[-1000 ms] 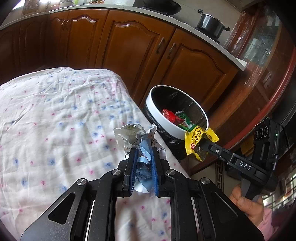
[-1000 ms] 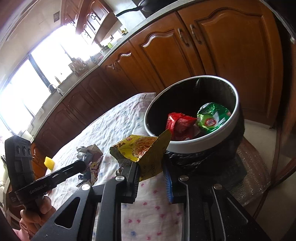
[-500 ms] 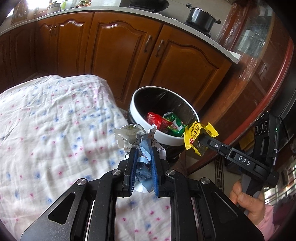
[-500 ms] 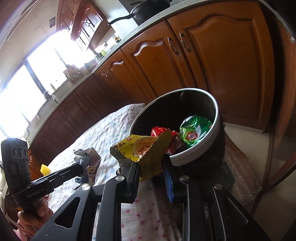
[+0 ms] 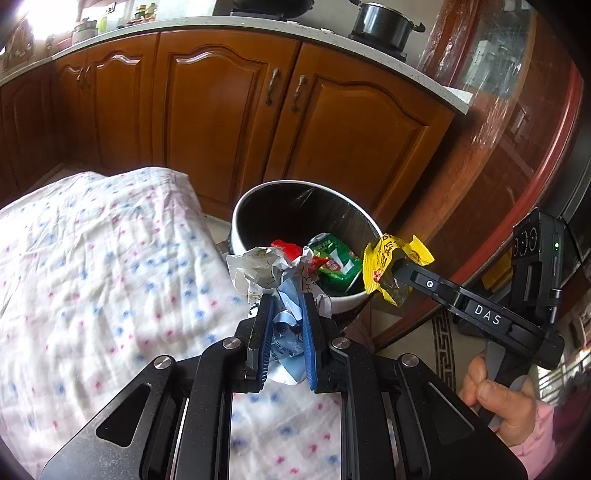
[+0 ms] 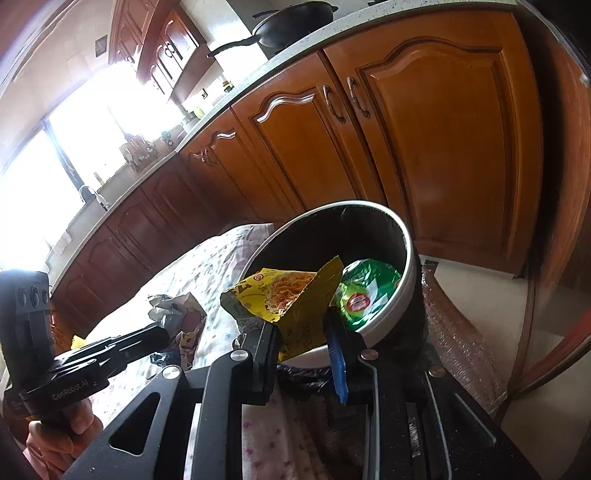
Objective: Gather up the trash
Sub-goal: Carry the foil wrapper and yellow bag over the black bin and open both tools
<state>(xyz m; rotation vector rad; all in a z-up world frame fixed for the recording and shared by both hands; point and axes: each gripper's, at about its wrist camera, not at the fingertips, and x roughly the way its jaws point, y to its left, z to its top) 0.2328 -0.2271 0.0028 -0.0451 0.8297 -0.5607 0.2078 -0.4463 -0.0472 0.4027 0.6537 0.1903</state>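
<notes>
Yellow wrapper (image 6: 291, 295) in right gripper (image 6: 301, 332) jaws at bin (image 5: 347, 301) rim | left gripper (image 5: 286, 314) jaws clamp crumpled wrapper (image 5: 269, 271)

1. Wooden cabinets (image 5: 229, 110) run under a pale counter (image 5: 258, 27).
2. A black pot (image 5: 382, 24) and a wok (image 6: 295, 24) sit on it.
3. Bright windows (image 6: 74, 140) glare above a sink faucet (image 6: 86, 192).
4. A floral cloth (image 5: 92, 266) covers the table.

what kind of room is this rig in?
Most likely a home kitchen: wooden cabinets under a countertop, a black pot on the stove and a sink faucet by the window.
</notes>
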